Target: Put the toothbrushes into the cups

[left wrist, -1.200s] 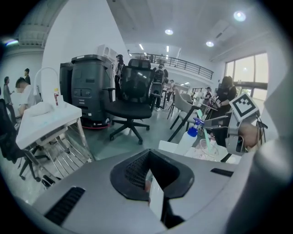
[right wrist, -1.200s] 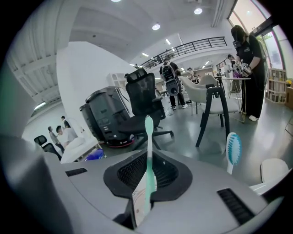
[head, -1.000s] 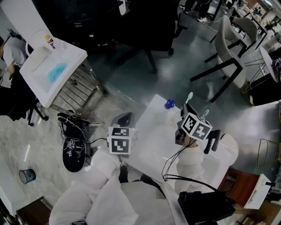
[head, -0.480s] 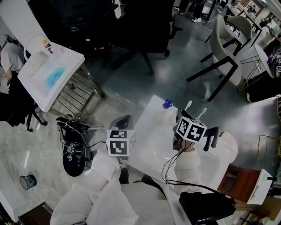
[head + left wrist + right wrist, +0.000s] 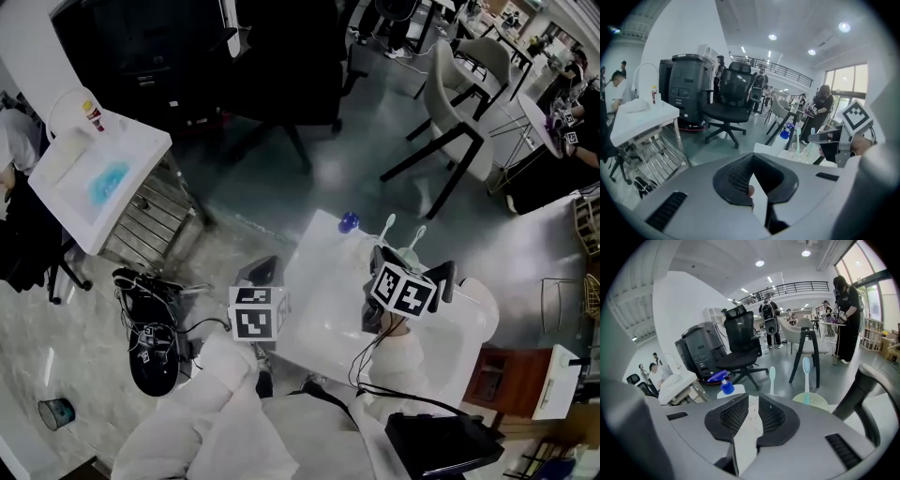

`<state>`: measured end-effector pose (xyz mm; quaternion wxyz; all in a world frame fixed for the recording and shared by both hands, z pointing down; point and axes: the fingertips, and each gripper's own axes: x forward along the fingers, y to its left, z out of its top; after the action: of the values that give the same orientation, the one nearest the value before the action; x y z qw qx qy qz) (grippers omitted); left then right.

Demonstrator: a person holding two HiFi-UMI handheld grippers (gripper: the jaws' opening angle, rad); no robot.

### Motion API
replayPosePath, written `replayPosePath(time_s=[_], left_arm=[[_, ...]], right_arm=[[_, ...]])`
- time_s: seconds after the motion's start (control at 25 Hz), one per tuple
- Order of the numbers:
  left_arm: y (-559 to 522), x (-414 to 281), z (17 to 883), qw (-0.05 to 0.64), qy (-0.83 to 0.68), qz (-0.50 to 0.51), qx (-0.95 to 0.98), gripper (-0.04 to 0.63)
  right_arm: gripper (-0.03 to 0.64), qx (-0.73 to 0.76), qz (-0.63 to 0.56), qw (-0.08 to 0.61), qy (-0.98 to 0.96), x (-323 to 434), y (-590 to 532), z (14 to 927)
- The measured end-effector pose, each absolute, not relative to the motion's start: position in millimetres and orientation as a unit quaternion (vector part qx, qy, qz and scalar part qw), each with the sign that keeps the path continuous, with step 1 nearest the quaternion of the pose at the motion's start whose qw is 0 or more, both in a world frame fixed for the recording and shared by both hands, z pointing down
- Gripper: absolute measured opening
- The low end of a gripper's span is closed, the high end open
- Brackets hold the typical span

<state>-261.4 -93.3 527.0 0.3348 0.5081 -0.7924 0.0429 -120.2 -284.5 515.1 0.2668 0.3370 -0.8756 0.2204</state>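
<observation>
Your right gripper [image 5: 753, 397], parted and empty, faces the toothbrushes [image 5: 806, 376] just ahead; your left gripper [image 5: 753, 155] is pressed together. Likely light and slick: pinch mid-handle.

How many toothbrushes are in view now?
2. Both stand upright beyond the right gripper: the blue toothbrush in the green cup, the pale toothbrush left of it. Others may be hidden.
</observation>
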Motion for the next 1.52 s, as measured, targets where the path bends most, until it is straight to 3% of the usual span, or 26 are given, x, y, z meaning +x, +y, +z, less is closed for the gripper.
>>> replayPosePath(time_s=[0.52,1.52], left_arm=[[-98.5,-194.0,502.9,0.312,-0.718,0.043,0.621,0.005],[-117.6,-38.1,490.1,0.3,-0.67,0.085,0.674,0.005]], right_arm=[[0.052,0.398,0.319,0.156,-0.846,-41.7,-192.6,479.9],[0.025,0.438,0.307,0.16,-0.829,105.9,-162.6,489.7]])
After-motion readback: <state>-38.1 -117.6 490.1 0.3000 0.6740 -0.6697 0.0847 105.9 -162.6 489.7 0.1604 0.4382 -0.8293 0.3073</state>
